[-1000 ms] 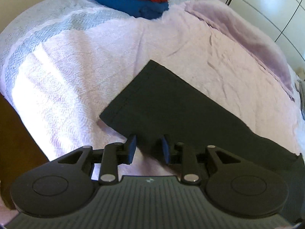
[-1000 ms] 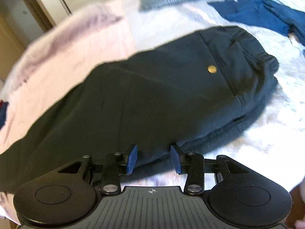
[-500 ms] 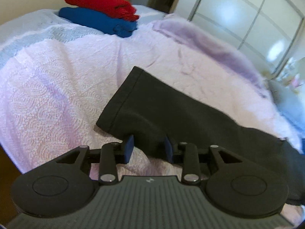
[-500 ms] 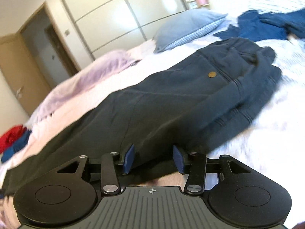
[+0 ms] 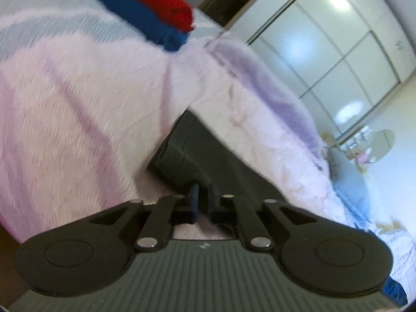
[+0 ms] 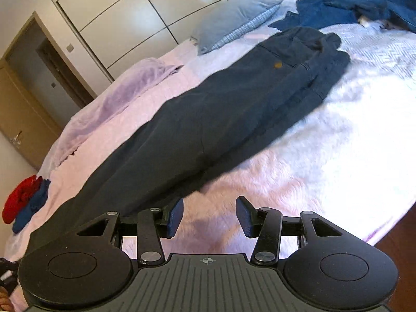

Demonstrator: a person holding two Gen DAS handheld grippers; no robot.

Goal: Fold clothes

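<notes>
Dark navy trousers lie stretched out on a pink bedspread, with the waist and a brass button at the far right. In the left wrist view the hem end of a trouser leg bunches up right in front of my left gripper. Its blue pads stand nearly together with the dark cloth between them. My right gripper is open over bare bedspread, just off the trousers' near edge, with nothing between its fingers.
A folded red and blue stack sits at the bed's far corner, and also shows as the stack. A lilac blanket, a blue pillow and loose blue clothes lie along the far side. A wardrobe and door stand behind.
My left gripper has shut on the trouser leg's hem and tilted up, bunching the cloth. My right gripper has drawn back off the trousers' edge and stayed open.
</notes>
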